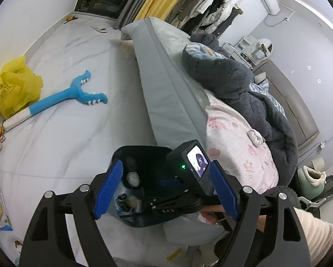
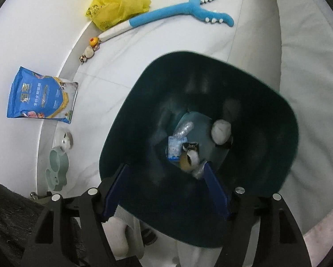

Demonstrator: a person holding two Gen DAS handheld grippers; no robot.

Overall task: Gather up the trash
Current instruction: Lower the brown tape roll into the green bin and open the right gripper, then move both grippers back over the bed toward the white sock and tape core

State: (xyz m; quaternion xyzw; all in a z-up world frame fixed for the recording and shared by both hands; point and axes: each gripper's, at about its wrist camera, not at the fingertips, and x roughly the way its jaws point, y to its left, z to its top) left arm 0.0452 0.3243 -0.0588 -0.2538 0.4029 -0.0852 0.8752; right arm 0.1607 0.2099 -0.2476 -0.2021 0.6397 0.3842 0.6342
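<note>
A dark teal trash bin (image 2: 277, 155) stands on the white floor beside the bed. Inside it lie a white crumpled wad (image 2: 221, 131), a clear plastic wrapper (image 2: 184, 129), a blue-white packet (image 2: 174, 149) and other scraps. My right gripper (image 2: 166, 189) is open and empty, its blue fingers (image 2: 215, 189) spread over the bin's mouth. In the left wrist view the bin (image 1: 122, 153) shows below, with the right gripper's camera body (image 1: 188, 162) above it. My left gripper (image 1: 164, 191) is open and empty, above the bin.
A yellow plastic bag (image 2: 117, 4), a blue plush toy (image 2: 177, 13) and small toys (image 2: 88, 49) lie on the floor by the wall. A blue pet-food bag (image 2: 39, 95) and a green pet bowl (image 2: 57, 169) stand at the left. The bed (image 1: 173, 84) with blankets is at the right.
</note>
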